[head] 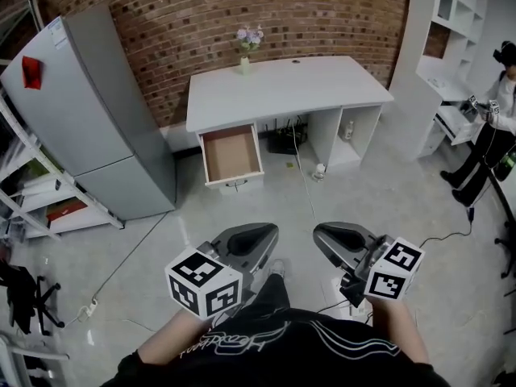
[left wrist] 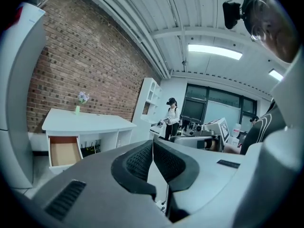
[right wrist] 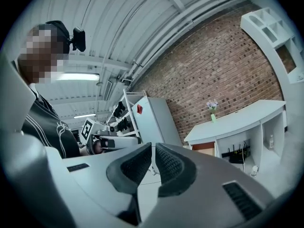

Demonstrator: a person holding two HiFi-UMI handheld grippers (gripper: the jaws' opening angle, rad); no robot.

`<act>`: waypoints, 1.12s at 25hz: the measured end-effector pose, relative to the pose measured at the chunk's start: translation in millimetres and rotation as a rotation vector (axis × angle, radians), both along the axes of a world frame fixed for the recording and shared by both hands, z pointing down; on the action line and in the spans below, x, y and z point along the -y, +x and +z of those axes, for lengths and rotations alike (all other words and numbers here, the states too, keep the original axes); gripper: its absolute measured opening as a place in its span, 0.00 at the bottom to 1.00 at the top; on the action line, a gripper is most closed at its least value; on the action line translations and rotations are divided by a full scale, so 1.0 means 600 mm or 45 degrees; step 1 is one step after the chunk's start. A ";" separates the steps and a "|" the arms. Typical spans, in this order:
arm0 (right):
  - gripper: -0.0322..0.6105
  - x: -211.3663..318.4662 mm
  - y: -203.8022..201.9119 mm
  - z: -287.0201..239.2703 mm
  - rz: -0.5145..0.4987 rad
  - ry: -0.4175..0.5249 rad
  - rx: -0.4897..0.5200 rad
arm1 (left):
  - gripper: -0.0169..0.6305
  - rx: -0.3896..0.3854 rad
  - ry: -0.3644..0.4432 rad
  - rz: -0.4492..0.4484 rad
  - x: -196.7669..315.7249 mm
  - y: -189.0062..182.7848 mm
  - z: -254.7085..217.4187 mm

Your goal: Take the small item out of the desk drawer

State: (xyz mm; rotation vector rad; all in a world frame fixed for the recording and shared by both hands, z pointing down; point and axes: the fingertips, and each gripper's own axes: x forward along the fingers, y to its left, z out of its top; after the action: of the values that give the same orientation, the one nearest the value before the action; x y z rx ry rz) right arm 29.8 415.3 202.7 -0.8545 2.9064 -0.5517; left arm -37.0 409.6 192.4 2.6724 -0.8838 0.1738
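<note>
Inside the open drawer [head: 231, 155], at 12 o'clock beneath the desk [head: 282, 87], I cannot make out the small item. I expect it to be light; pinch across its width. At 6 o'clock, left gripper [head: 254, 237] and right gripper [head: 334, 239] are closed, empty.

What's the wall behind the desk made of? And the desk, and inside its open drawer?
The wall looks like brick: reddish blocks in rows with pale joints. The desk seems painted or laminated board: smooth, matte white. The drawer inside looks like bare wood or fibreboard: plain brown.
</note>
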 end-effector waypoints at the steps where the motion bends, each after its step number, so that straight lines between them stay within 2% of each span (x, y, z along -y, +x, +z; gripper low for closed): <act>1: 0.13 0.014 0.004 0.005 0.004 -0.006 0.003 | 0.06 0.002 -0.005 0.004 0.015 0.004 0.005; 7: 0.13 0.134 0.027 0.027 0.030 -0.051 0.016 | 0.06 0.020 -0.054 0.028 0.141 0.025 0.029; 17: 0.13 0.481 0.036 0.052 0.030 -0.147 0.009 | 0.06 0.025 -0.145 0.049 0.486 0.044 0.057; 23: 0.13 0.654 0.010 0.073 0.006 -0.213 -0.024 | 0.06 -0.010 -0.227 0.045 0.658 0.023 0.091; 28: 0.13 0.731 -0.012 0.107 -0.015 -0.256 -0.047 | 0.06 0.006 -0.251 0.005 0.747 -0.010 0.136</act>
State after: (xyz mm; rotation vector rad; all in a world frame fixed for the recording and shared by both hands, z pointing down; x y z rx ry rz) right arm 22.6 -23.3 267.0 -0.8779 2.9274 -0.8497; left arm -43.1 -38.6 274.1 2.4921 -0.8179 0.2541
